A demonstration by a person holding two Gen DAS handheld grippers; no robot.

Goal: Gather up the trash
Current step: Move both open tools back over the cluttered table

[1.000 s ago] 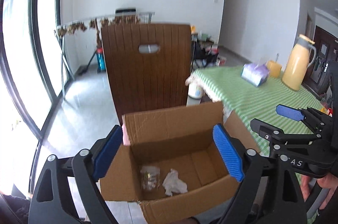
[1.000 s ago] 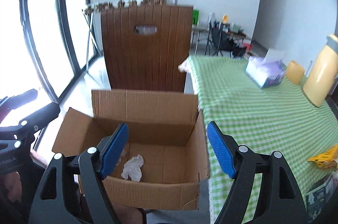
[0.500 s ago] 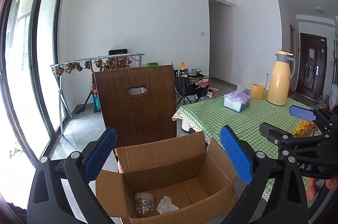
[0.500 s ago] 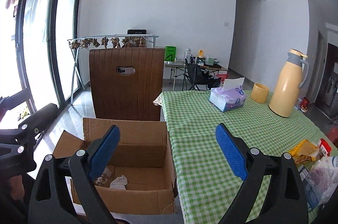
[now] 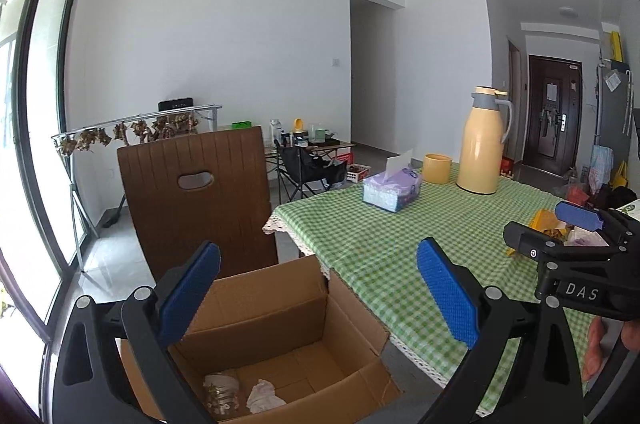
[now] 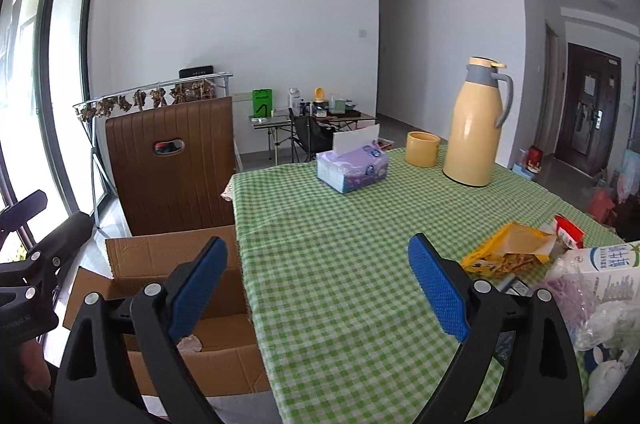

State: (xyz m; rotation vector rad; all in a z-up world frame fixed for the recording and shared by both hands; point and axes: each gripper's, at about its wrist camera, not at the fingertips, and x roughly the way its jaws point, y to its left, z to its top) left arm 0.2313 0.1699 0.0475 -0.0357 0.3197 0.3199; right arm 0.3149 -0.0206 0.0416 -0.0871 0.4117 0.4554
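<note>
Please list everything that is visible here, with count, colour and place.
cardboard box: 1, brown, on floor beside table
crumpled tissue: 1, white, inside box
table: 1, green checked cloth
tissue box: 1, purple, on table
cup: 1, yellow, by jug
thermos jug: 1, cream, table's far end
snack bag: 1, yellow, among wrappers at right
chair: 1, brown, behind box
left gripper: blue jaws open, empty
right gripper: blue jaws open, empty
</note>
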